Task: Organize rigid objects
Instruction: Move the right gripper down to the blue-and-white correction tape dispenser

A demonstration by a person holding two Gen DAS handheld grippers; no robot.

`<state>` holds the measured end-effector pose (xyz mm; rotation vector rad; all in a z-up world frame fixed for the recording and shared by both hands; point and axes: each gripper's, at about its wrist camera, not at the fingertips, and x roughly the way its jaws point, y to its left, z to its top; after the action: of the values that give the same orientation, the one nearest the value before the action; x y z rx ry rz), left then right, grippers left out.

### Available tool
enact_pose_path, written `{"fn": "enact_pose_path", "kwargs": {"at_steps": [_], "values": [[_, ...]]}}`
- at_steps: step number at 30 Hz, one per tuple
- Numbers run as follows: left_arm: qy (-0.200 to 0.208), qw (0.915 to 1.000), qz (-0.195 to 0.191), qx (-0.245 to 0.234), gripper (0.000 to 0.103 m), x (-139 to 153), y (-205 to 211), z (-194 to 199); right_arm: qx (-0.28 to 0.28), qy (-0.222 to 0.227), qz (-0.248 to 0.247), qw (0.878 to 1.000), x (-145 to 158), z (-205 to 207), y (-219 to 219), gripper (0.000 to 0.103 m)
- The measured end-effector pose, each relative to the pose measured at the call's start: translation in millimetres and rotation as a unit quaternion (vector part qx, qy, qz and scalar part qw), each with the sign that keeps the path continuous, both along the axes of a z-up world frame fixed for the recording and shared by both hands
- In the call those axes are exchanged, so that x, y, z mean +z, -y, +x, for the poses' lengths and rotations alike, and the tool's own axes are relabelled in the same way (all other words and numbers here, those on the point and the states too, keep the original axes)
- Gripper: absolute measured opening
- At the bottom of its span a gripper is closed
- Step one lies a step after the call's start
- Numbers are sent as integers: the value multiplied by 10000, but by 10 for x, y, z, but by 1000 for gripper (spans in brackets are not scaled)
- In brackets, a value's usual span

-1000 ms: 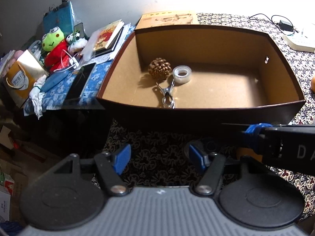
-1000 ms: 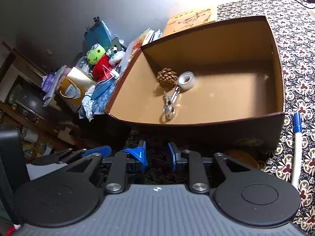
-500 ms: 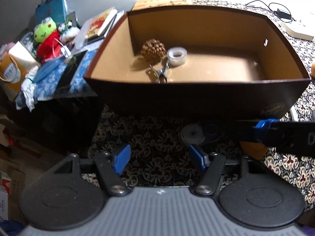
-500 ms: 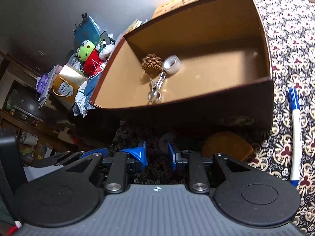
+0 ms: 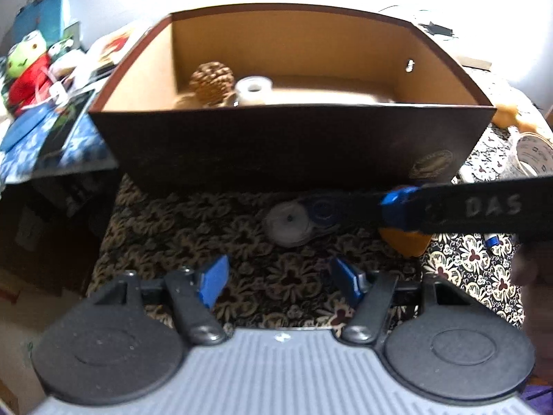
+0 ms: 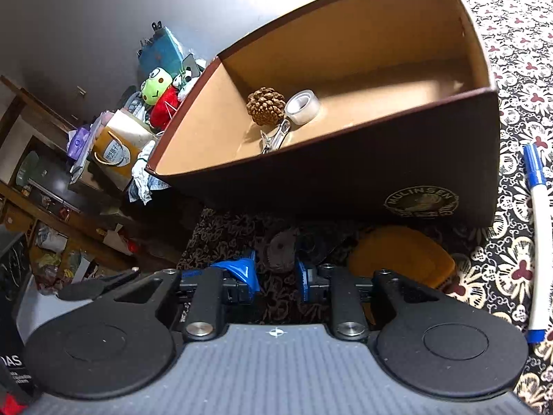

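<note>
**Box half filled, tape gadget waiting out front**

Brown box (image 6: 345, 173) sitting on the patterned tabletop (image 6: 511, 69), already holding a pine cone (image 6: 265, 105), a clear tape roll (image 6: 302, 106) and a metal clip (image 6: 276, 138) bunched toward its left end. Correction tape dispenser (image 5: 297, 219) lying just in front of the box's near wall, beside an orange lid-like thing (image 6: 401, 256). Blue-and-white marker (image 6: 539, 235) off near the right edge. Left tongs (image 5: 280, 278) spread wide, holding nothing. Right tongs (image 6: 274, 275) narrowly parted, also holding nothing, right up against the dispenser.
</note>
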<state>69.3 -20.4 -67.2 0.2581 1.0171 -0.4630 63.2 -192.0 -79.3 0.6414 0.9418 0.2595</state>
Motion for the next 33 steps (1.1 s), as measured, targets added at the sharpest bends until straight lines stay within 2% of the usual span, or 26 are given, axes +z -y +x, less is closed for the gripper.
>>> {"fn": "enact_pose_path", "kwargs": {"at_steps": [5,13,22,23,25,27,30,33], "values": [[-94,9996,-153,-220,67,-84,20,151,17,-28,-87,10000,-45,86,-32,9],[-139,9972,-190,-715,67,-183,86,337,34,-10,-546,9985,-84,234,-125,9],[-299,9930,-339,-1093,67,-284,124,495,17,-119,-664,9977,-117,361,-194,9],[-312,9926,-349,-1119,67,-294,125,499,23,-126,-651,9978,-118,371,-195,9],[-331,9920,-347,-1169,60,-321,122,499,31,-139,-601,9981,-130,384,-194,9],[-314,9919,-363,-1176,60,-340,112,494,76,-129,-587,9982,-136,375,-200,9],[-232,9919,-349,-1196,59,-354,102,459,116,-265,-299,9991,-160,381,-202,8],[-200,9921,-372,-1181,58,-358,75,437,101,-378,-294,9988,-134,352,-215,9]]}}
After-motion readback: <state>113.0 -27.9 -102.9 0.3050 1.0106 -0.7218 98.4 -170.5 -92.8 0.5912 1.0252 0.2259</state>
